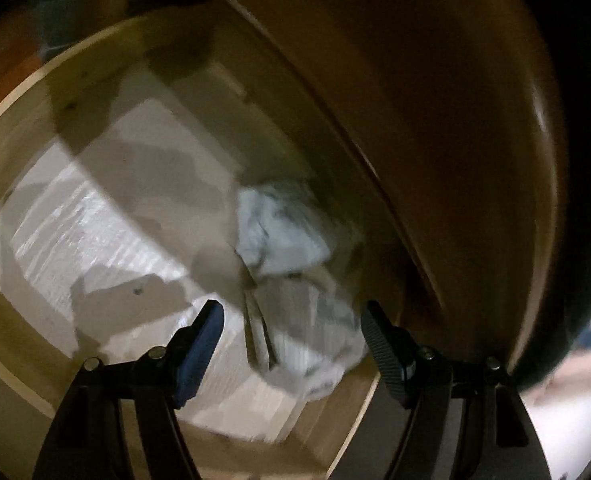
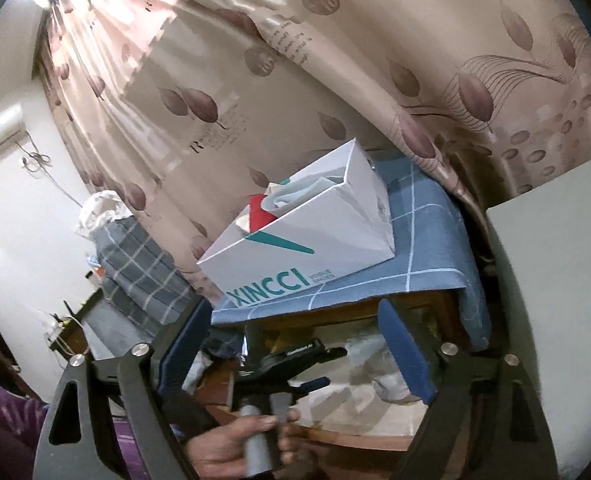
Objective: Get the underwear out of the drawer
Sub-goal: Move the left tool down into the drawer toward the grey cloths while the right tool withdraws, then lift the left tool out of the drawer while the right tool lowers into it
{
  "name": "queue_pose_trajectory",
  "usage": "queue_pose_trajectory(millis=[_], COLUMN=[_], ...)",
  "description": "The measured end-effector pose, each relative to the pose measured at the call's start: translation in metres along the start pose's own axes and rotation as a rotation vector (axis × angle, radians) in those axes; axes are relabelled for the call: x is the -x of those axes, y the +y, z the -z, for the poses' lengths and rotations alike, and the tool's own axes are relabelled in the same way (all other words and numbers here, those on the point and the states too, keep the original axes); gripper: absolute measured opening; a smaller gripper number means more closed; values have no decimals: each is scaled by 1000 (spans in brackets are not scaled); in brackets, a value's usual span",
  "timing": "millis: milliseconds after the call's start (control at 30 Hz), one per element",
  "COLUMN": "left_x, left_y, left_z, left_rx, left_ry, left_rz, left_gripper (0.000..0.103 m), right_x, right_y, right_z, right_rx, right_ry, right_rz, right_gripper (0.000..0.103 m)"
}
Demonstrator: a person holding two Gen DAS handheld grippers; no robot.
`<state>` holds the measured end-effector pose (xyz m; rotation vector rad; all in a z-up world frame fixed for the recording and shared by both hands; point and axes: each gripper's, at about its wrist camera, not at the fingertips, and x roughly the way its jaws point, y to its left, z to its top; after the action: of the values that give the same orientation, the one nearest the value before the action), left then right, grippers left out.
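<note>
The left hand-held gripper [image 1: 291,328] is spread wide and holds nothing. It points down into the open wooden drawer [image 1: 35,184]. The underwear [image 1: 291,248], a pale crumpled bundle, lies on the drawer floor by the right wall, just ahead of the fingers. The picture is blurry, so it may be one piece or two.

The right hand-held gripper [image 2: 295,356] is spread too, and empty. It looks past the person's hand [image 2: 235,444] toward a white paper bag [image 2: 295,236] on a blue checked cloth.

The fingers could bump the drawer wall or pinch only a loose fold, and the cloth would slip out.

I count one drawer, one bag, two grippers.
</note>
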<state>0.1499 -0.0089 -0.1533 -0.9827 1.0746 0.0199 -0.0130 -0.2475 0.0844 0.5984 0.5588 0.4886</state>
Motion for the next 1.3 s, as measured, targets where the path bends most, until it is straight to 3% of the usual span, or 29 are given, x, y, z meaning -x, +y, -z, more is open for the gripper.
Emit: queue_pose_trajectory(millis=[200, 367, 567, 800, 867, 900, 967, 1200, 1233, 1300], left_x=[-13, -34, -48, -52, -54, -55, -61, -65, -69, -79], left_y=[-2, 10, 18, 18, 23, 26, 31, 23, 16, 3], left_z=[-6, -3, -4, 1, 7, 11, 17, 7, 2, -8], left_rx=[58, 193, 318, 385, 448, 483, 538, 488, 455, 385], left_ry=[-36, 8, -39, -134, -133, -132, -89, -110, -83, -9], left_rz=[-38, -48, -17, -19, -15, -42, -128, -182, -218, -381], left_gripper=[73, 73, 73, 73, 83, 92, 92, 92, 92, 92], right_x=[7, 16, 19, 23, 25, 26, 28, 31, 31, 31], right_y=[-10, -24, -25, -29, -33, -36, -40, -44, -46, -49], right_z=[-2, -2, -2, -2, -2, -2, -1, -3, -3, -3], right_rx=[-54, -129, -139, -156, -176, -187, -208, -226, -235, -252], right_ry=[-26, -62, -68, -85, -94, -99, -108, -120, -121, -120], right_rz=[-74, -143, -174, -216, -235, -244, -259, -274, -272, -268], right_gripper=[87, 89, 91, 92, 93, 93, 94, 95, 96, 98])
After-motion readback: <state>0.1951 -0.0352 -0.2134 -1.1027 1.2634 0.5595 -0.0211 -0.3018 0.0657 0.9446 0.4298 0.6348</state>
